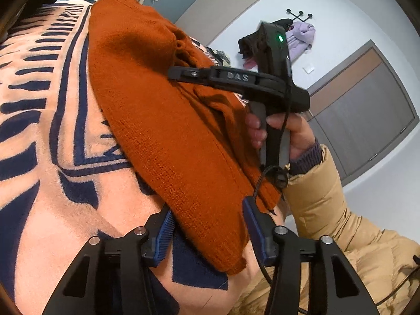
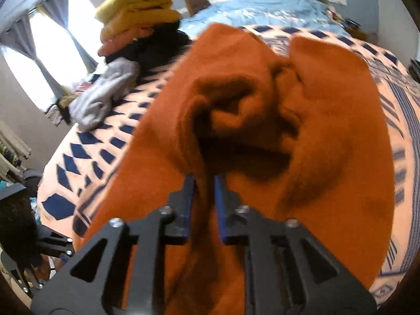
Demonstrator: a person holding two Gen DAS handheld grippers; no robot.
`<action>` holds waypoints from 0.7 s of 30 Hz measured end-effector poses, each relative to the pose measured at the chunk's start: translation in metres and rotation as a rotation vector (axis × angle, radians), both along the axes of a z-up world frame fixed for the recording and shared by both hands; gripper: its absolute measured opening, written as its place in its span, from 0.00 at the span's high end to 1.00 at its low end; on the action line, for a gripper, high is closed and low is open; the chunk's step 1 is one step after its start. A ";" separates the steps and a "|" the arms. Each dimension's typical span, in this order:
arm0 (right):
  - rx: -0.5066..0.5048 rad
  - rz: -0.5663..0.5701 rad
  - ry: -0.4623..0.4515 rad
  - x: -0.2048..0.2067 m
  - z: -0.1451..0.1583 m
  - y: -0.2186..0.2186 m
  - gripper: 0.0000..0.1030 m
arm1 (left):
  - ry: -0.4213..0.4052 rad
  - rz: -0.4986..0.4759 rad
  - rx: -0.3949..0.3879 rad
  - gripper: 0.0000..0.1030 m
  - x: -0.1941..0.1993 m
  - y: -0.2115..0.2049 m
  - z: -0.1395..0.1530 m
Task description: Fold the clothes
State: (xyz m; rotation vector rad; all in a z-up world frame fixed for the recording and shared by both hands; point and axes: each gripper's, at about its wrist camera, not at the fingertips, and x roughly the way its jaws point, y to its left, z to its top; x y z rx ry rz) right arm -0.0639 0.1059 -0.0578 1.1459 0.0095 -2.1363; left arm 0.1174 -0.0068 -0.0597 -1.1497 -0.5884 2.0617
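Observation:
An orange knit sweater (image 1: 162, 120) lies bunched on the bed's peach and navy blanket (image 1: 34, 131). My left gripper (image 1: 207, 225) is open, its blue pads either side of the sweater's lower hem without pinching it. My right gripper (image 2: 204, 183) is shut on a fold of the sweater (image 2: 262, 136), which fills the right wrist view. In the left wrist view the right gripper (image 1: 183, 74) reaches over the sweater's far side, held by a hand in a tan jacket sleeve.
A stack of folded yellow and orange clothes (image 2: 136, 13) and a grey garment (image 2: 105, 94) lie at the bed's far left. Blue bedding (image 2: 262, 10) and pillows are by the headboard. A wardrobe (image 1: 367, 120) and wall hooks with clothes (image 1: 296, 34) stand beyond.

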 end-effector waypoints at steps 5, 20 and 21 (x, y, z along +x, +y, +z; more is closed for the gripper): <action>-0.141 -0.033 0.053 0.039 0.023 0.059 0.51 | 0.012 -0.017 0.014 0.29 -0.006 0.012 0.001; -0.226 -0.162 -0.057 0.141 -0.019 0.168 0.43 | 0.002 0.013 0.002 0.19 -0.018 0.017 0.004; -0.249 -0.138 -0.067 0.143 -0.020 0.165 0.42 | 0.002 0.016 -0.001 0.20 -0.019 0.019 0.004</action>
